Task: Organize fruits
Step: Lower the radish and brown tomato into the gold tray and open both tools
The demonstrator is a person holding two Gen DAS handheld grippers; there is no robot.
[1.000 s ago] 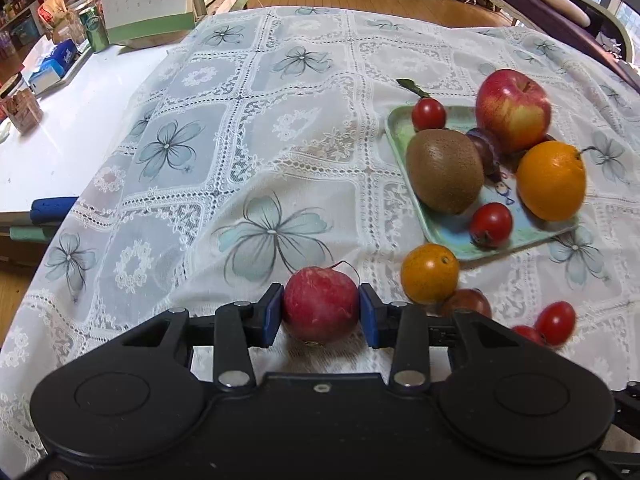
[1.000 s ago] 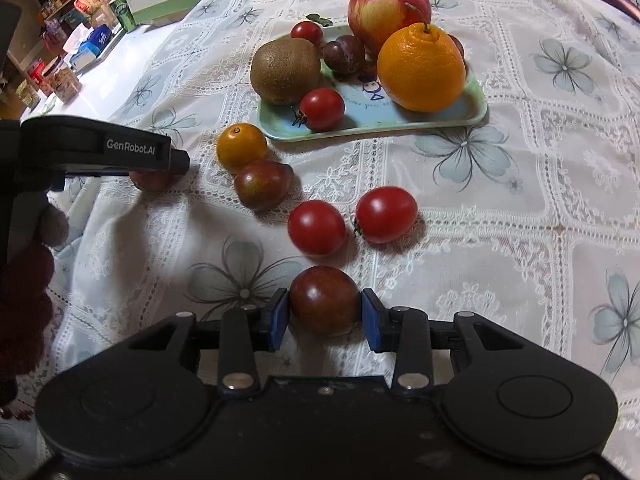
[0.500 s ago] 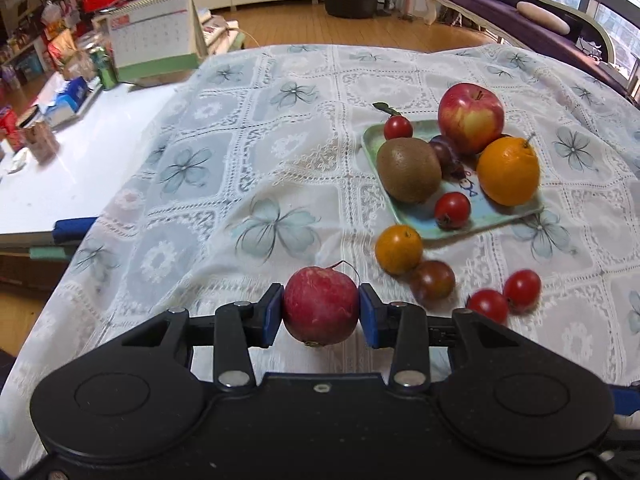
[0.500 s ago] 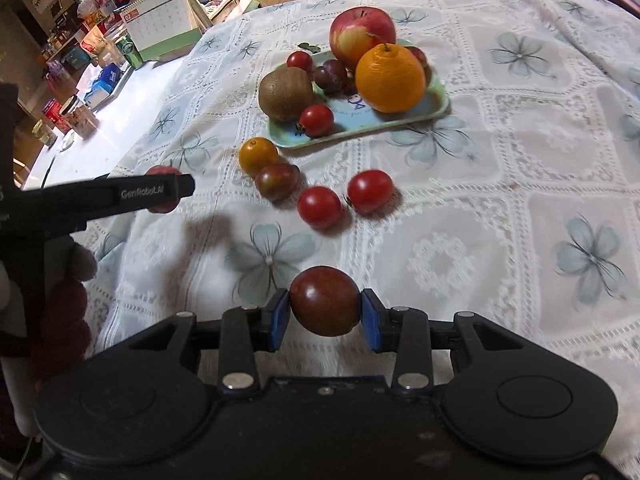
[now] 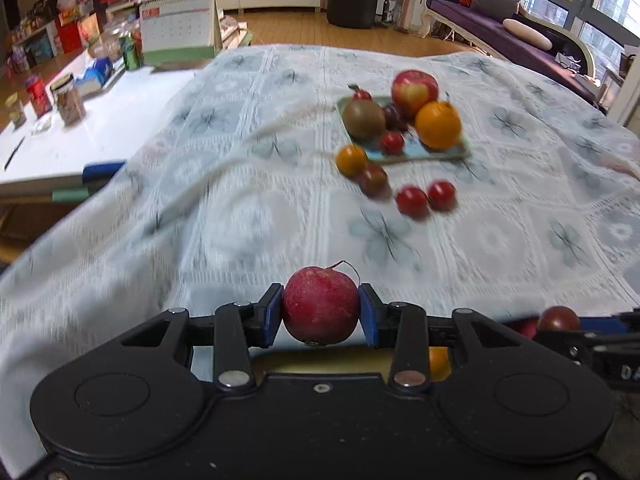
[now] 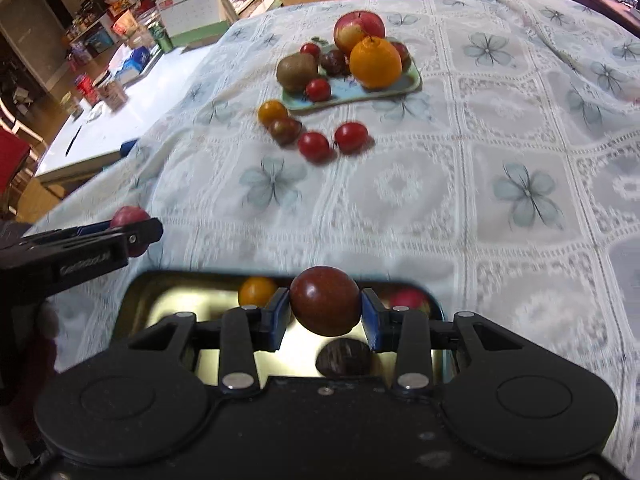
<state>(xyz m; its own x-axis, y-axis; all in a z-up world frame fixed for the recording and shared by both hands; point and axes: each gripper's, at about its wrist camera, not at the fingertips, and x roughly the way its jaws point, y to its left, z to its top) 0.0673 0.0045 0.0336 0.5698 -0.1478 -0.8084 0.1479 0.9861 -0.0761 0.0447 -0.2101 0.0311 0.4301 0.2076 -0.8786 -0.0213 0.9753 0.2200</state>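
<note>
Both jaws grip fruit, the left gripper a radish-like red one, the right gripper a dark tomato over the metal tin holding perhaps three pieces, while four small tomatoes wait on the tablecloth.

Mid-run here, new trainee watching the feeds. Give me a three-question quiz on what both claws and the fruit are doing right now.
1. True or false: the left claw is empty.
2. What does the right claw hold? A) orange B) dark brown tomato C) kiwi
3. Fill in: loose on the cloth before the green tray lie ___ small round fruits.

Key
1. False: it grips a red radish-like fruit.
2. B, the dark brown tomato, over a shiny metal tin.
3. Four: a small yellow-orange one, a dark one, two red tomatoes.
</note>
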